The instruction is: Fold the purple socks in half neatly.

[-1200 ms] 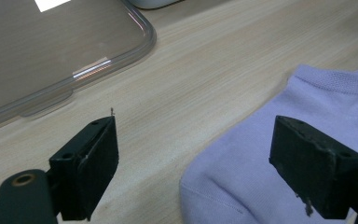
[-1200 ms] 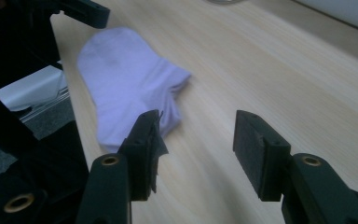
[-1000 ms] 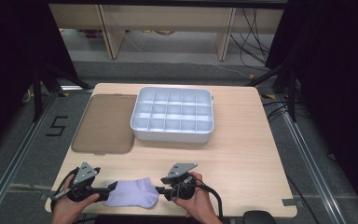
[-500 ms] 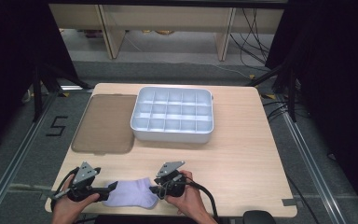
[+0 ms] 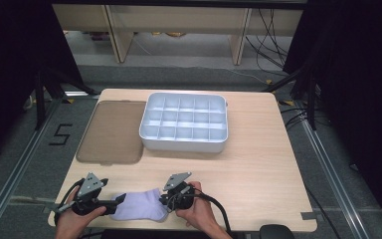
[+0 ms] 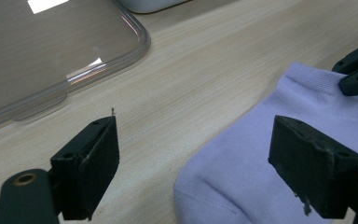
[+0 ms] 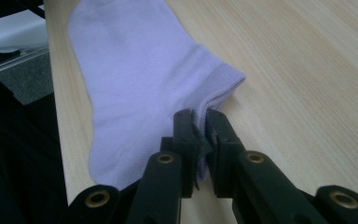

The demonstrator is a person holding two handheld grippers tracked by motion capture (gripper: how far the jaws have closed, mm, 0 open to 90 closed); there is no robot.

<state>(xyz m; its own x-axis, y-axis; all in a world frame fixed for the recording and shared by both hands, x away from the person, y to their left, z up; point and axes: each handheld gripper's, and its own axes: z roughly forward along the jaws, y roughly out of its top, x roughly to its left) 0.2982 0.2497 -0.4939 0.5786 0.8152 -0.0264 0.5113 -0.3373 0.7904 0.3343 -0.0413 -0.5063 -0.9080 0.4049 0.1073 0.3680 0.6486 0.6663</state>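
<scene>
1. Two hand-held grippers work at the near edge of the bench (image 5: 258,164), one at each end of a lilac sock (image 5: 142,205).
2. Sock lies flat on the bench, near-left area, cuff end toward the right.
3. Right hand-held gripper (image 7: 199,126): jaws have just been closing and now pinch the cuff edge of the sock between the pads; narrow gap, fabric visible in it.
4. Left hand-held gripper (image 6: 193,154): jaws stand wide, one over bare wood, the other over the toe end of the sock; nothing gripped.
5. Compartment tray (image 5: 184,144) sits far centre; smoky clear lid (image 5: 112,132) lies flat just left of it.
</scene>
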